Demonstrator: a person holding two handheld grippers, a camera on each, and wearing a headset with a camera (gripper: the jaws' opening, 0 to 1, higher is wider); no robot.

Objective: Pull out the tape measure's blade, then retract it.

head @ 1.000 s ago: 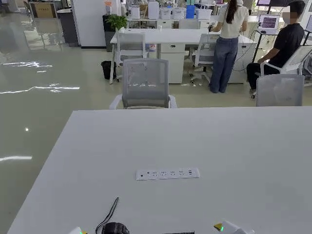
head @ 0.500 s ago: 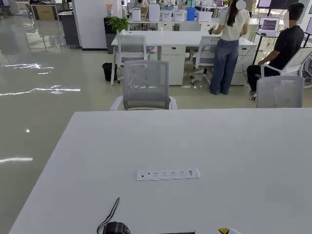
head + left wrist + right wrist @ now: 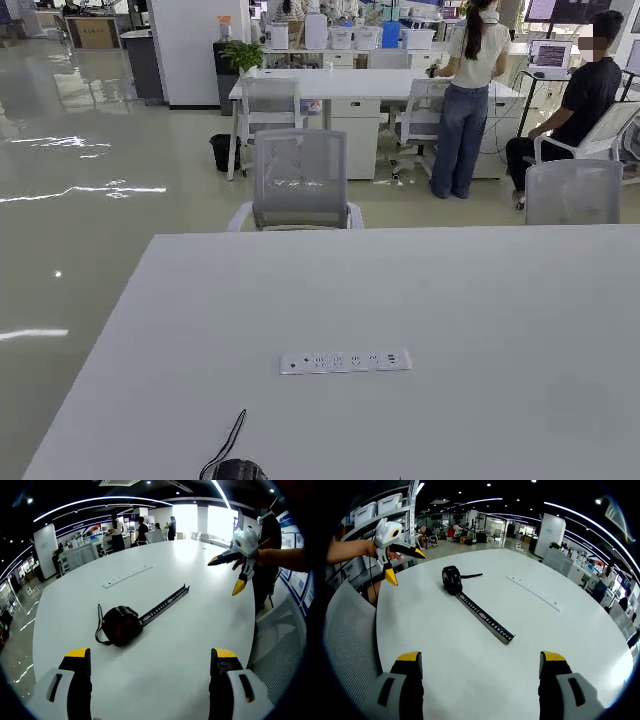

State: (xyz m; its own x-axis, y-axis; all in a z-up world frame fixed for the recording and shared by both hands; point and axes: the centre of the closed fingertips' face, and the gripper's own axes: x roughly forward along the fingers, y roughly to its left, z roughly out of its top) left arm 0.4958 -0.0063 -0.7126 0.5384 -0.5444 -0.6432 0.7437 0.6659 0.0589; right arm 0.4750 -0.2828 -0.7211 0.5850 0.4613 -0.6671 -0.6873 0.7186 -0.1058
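Observation:
A black tape measure (image 3: pixel 121 625) lies on the white table (image 3: pixel 200 625) with its blade (image 3: pixel 165 602) pulled out flat and a black wrist strap beside it. My left gripper (image 3: pixel 150 654) is open and empty, held back from the case. My right gripper (image 3: pixel 481 656) is also open and empty, short of the blade's (image 3: pixel 485 616) end hook. From the right gripper view, the case (image 3: pixel 452 577) lies beyond the blade. Each gripper shows in the other's view, hand-held above the table edge: the right gripper (image 3: pixel 240 555) and the left gripper (image 3: pixel 392 542). In the head view the tape measure's (image 3: pixel 238 470) top sits at the bottom edge.
A white power strip (image 3: pixel 345 361) lies mid-table beyond the tape measure. A grey mesh chair (image 3: pixel 299 180) stands at the table's far edge, another chair (image 3: pixel 574 190) at the far right. Two people (image 3: pixel 466 90) are at desks well beyond.
The two grippers' tips, at the head view's bottom edge a second ago, have drawn back below it. The tape measure has stayed where it was.

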